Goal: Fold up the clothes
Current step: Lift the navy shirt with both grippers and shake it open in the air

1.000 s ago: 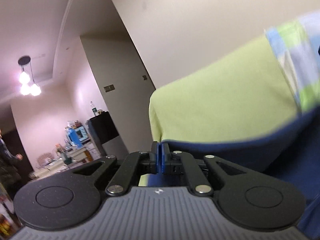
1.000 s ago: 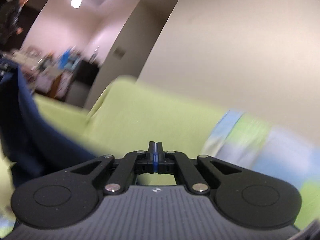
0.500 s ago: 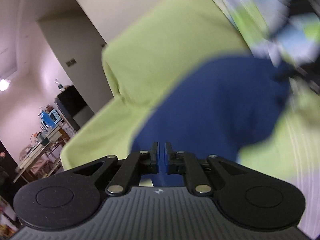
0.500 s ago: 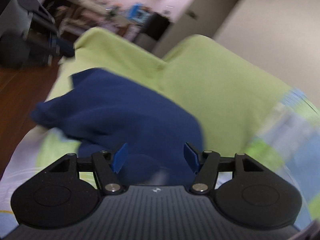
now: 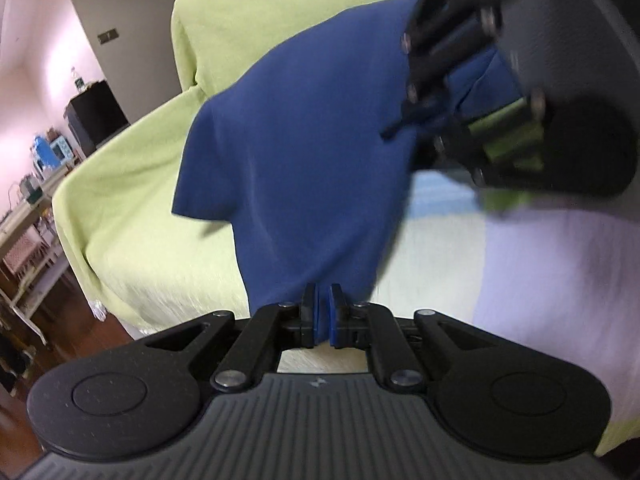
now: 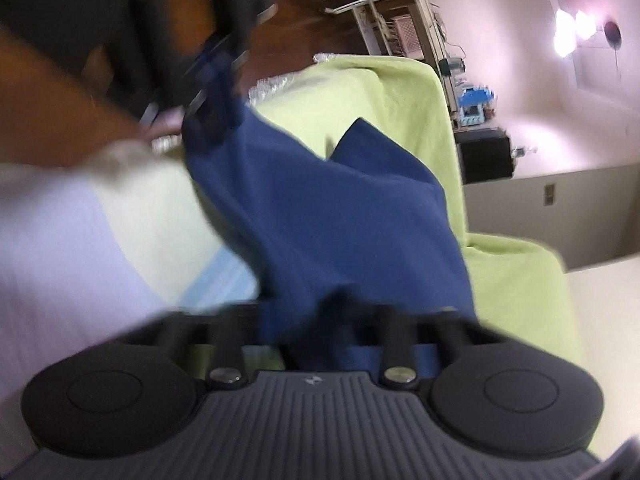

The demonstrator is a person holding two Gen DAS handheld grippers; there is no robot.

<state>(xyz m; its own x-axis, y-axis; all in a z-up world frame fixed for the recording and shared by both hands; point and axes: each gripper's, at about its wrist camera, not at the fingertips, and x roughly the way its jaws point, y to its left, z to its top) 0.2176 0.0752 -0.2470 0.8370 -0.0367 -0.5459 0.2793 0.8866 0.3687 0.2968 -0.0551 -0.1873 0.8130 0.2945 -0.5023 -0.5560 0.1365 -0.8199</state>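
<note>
Both tongs have a hold on the blue T-shirt (image 5: pixel 304 152), which is draped across the seat and up the backrest of a sofa (image 5: pixel 132 208) under a lime-green cover. The left tongs (image 5: pixel 323 312) are nearly together, pinching the near edge at the sofa's front edge. The right tongs (image 6: pixel 340 322) are clamped together on bunched cloth at the far end, though that view is blurry. Main risk, I'd guess: each grip is thin, so a quick pull could slip fabric free or trap an extra layer. The shirt's long axis runs front edge to backrest, one sleeve sticking out toward the armrest.
</note>
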